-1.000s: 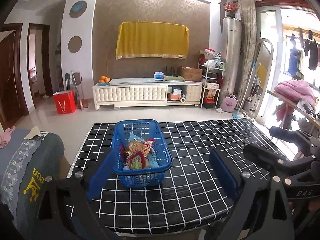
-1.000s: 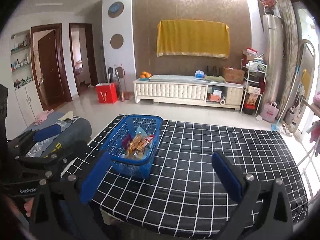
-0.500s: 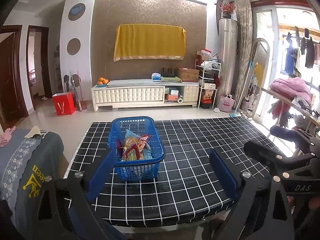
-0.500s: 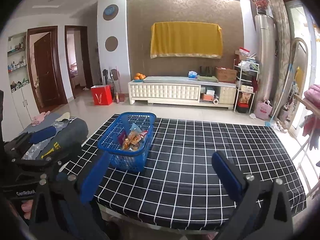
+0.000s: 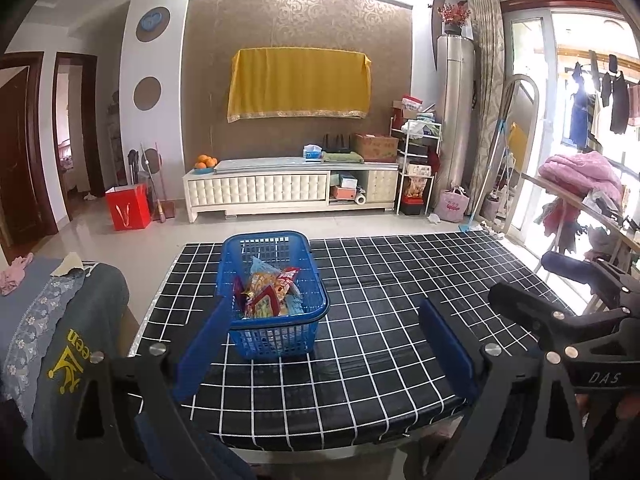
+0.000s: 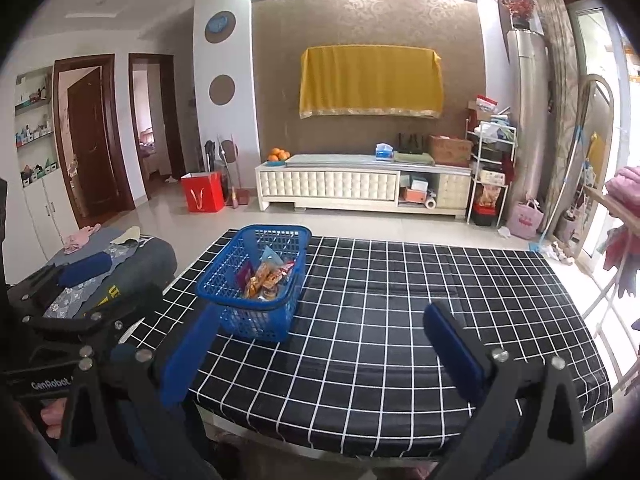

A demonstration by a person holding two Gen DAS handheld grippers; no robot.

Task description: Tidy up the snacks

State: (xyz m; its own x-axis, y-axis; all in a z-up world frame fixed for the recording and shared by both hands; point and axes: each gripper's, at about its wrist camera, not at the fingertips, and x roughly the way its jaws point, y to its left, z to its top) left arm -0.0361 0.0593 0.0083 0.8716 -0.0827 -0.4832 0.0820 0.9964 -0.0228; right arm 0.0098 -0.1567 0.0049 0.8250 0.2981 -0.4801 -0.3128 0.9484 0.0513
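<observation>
A blue plastic basket (image 5: pixel 276 280) (image 6: pixel 256 276) stands on the left part of the black-and-white checked table (image 5: pixel 400 300) (image 6: pixel 400 300). Several colourful snack packets (image 5: pixel 270 294) (image 6: pixel 268 276) lie piled inside it. My left gripper (image 5: pixel 324 344) hovers open over the table's near edge, with nothing between its blue pads; the basket sits just beyond its left finger. My right gripper (image 6: pixel 320 348) is also open and empty, held back at the near edge, with the basket ahead and to its left.
A dark cushioned seat with folded cloth (image 5: pixel 60 320) (image 6: pixel 100 276) adjoins the table's left side. A drying rack with pink bedding (image 5: pixel 580 176) stands at the right. Across the tiled floor are a white TV cabinet (image 5: pixel 288 192) and a red bag (image 5: pixel 128 212).
Both grippers have drawn back and risen from the table, so the basket looks smaller and farther away. Both stay open and empty.
</observation>
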